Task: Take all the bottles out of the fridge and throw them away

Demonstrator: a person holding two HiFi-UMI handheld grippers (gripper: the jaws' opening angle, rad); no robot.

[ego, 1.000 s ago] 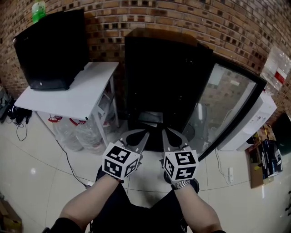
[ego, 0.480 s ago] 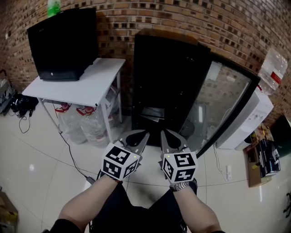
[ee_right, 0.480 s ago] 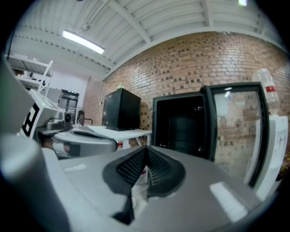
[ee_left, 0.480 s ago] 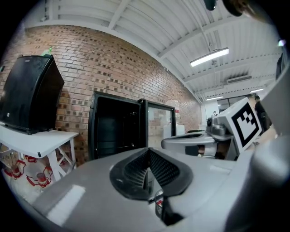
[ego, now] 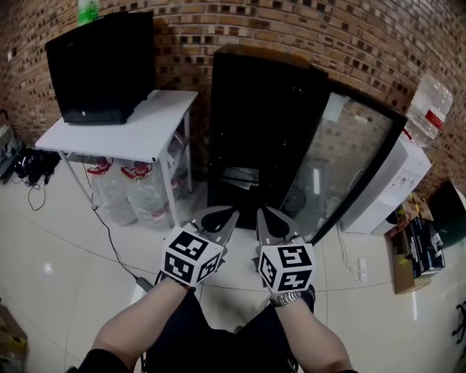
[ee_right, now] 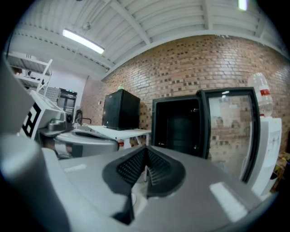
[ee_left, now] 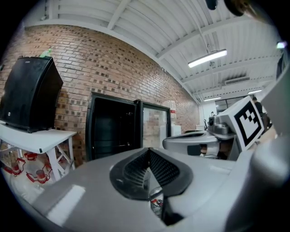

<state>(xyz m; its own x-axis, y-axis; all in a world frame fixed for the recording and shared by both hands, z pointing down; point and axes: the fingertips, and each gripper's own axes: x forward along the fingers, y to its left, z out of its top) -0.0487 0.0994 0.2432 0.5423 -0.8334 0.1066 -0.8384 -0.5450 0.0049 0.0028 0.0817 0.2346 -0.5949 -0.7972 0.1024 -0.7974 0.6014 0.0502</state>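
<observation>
A black fridge (ego: 258,138) stands against the brick wall with its glass door (ego: 353,164) swung open to the right. Its inside is dark and I can make out no bottles in it. My left gripper (ego: 227,216) and right gripper (ego: 263,216) are side by side in front of the fridge, both shut and empty, pointing at it and well short of it. In the left gripper view the shut left gripper (ee_left: 148,152) faces the fridge (ee_left: 113,131). The right gripper (ee_right: 146,152) is likewise shut, in line with the fridge (ee_right: 176,127) and its door (ee_right: 226,129).
A white table (ego: 124,131) left of the fridge carries a black box (ego: 102,65) with a green bottle (ego: 87,10) on top. Big water jugs (ego: 135,191) stand beneath it. A white water dispenser (ego: 397,182) stands behind the open door. A cable (ego: 109,255) runs over the floor.
Both grippers have moved together toward the fridge, still shut. The fridge, table and dispenser now sit nearer in the head view.
</observation>
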